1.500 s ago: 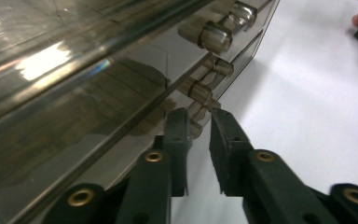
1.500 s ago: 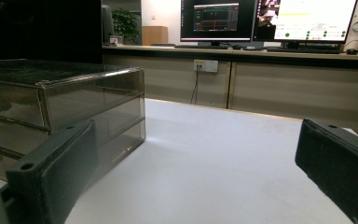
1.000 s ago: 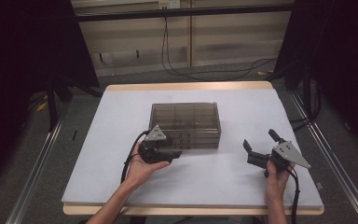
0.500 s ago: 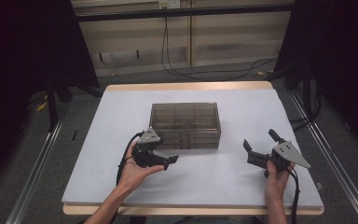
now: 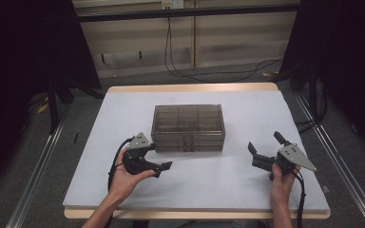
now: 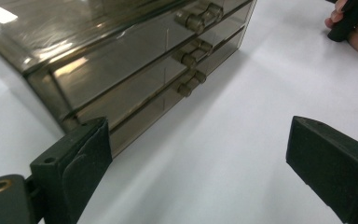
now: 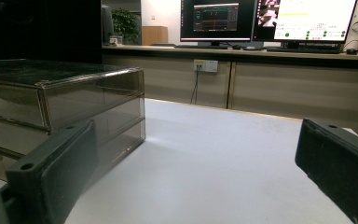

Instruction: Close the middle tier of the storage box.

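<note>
1. The left gripper (image 5: pixel 164 167) has drawn back from the front of the smoked-plastic drawer cabinet (image 5: pixel 188 127) toward the near-left part of the bench (image 5: pixel 123 109). A second ago it sat right at the cabinet's lower left front corner.
2. Its jaws have just been opening and now stand wide apart with nothing between them; in the left gripper view only bare bench lies in the gap.
3. The cabinet stands at the middle of the bench, all three drawers looking pushed in, their knobs (image 6: pixel 191 51) stacked in a column on the front.
4. The right gripper (image 5: pixel 265 151) has kept its place to the cabinet's right, jaws spread and empty.
5. My reading: a drawer was just let go, so one step on the cabinet seems finished.
</note>
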`<state>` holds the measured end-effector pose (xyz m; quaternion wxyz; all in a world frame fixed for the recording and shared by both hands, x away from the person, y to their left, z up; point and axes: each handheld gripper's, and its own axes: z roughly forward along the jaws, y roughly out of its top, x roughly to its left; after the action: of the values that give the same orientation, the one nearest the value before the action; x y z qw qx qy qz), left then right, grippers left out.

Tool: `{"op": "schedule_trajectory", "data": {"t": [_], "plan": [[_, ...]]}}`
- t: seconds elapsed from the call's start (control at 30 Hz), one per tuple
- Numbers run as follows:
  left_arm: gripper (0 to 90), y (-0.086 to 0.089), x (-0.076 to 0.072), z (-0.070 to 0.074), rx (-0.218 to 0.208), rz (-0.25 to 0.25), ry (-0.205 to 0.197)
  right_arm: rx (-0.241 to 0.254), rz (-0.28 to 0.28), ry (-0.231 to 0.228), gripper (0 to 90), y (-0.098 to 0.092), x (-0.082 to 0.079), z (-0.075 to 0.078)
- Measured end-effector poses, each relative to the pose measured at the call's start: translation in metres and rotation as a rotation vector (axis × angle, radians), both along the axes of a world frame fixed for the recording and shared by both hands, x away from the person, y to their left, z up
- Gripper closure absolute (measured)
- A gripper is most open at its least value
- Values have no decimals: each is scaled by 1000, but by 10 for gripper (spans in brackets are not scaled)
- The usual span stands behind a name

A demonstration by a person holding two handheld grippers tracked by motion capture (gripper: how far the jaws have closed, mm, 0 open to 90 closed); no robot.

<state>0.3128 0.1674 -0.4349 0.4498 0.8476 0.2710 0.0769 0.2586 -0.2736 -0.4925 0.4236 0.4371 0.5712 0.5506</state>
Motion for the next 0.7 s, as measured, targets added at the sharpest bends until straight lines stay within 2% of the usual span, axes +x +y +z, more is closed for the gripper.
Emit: {"op": "schedule_trajectory", "data": {"t": [0.13,0.27,0.37,0.53,0.7], "plan": [[55,11,-2,1,-8,6,9,0,0,0,0,0,0,0],[55,22,-3,-1,-16,48,44,1,0,-1,0,0,0,0],[49,30,-4,-4,-40,66,48,1,0,-1,0,0,0,0],[55,40,-10,-5,0,85,4,0,0,-3,0,0,0,0],[63,52,-17,-10,39,107,-11,2,1,0,0,0,0,0]]}}
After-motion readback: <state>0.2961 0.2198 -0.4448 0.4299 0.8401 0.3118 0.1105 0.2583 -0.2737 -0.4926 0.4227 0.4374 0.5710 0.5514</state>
